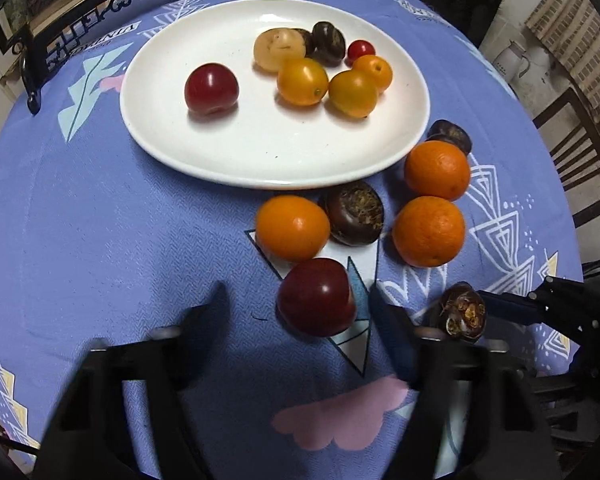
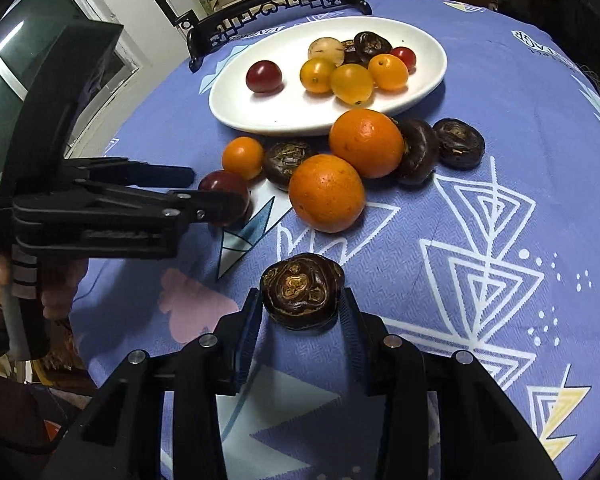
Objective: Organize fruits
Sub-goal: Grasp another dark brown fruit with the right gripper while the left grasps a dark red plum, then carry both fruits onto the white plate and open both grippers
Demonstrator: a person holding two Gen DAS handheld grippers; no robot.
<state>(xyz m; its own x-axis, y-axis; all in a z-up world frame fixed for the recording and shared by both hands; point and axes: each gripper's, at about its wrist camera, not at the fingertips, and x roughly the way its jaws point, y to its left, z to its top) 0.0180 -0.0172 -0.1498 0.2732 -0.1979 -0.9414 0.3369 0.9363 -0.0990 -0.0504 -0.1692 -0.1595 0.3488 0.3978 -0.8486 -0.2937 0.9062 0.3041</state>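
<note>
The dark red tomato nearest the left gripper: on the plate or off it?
Off. The dark red tomato lies on the blue tablecloth, between the left gripper fingers, short of the white plate.

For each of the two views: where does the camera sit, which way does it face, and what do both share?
Left wrist: on the left tongs, angled down at a dark red fruit; its own fingers show.
Right wrist: on the right tongs, shut on a dark chestnut; a hand shows.
Shared: white plate, oranges, purple cloth.

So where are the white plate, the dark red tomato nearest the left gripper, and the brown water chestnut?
white plate [image 1: 204, 152]: left wrist view, bare front rim.
dark red tomato [image 1: 316, 298]: left wrist view, its middle.
water chestnut [image 2: 302, 296]: right wrist view, patterned top.
</note>
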